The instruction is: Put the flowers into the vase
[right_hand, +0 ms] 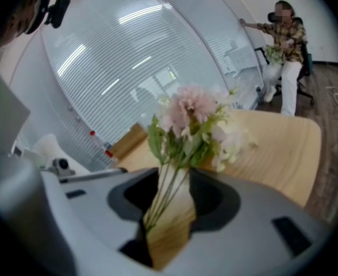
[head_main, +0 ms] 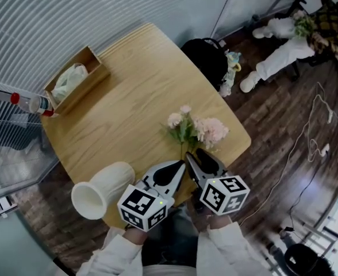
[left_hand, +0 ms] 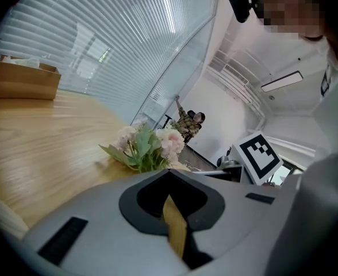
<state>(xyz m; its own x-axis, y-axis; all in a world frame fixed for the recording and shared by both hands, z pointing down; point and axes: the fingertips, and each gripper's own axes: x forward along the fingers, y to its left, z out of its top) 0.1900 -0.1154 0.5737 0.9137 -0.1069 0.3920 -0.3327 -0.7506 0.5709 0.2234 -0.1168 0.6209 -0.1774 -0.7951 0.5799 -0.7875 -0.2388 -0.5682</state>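
Note:
A bunch of pink and white flowers (head_main: 193,129) with green leaves lies on the round wooden table (head_main: 129,96), stems pointing toward me. My right gripper (head_main: 202,157) is at the stem end. In the right gripper view the stems (right_hand: 168,191) run through the wide gap between its jaws (right_hand: 172,209), near the left jaw, and the pads do not press on them. My left gripper (head_main: 177,168) sits just to the left, jaws only a narrow slit apart (left_hand: 174,214) with nothing between them; the flowers (left_hand: 147,146) lie ahead of it. The cream vase (head_main: 103,190) lies on its side at the table's near left edge.
A wooden box (head_main: 77,78) with a tissue pack stands at the table's far left, with a red-capped bottle (head_main: 34,103) beside it. A black bag (head_main: 206,57) is beyond the far edge. A person (head_main: 290,39) sits across the room. Cables (head_main: 315,142) trail on the floor at right.

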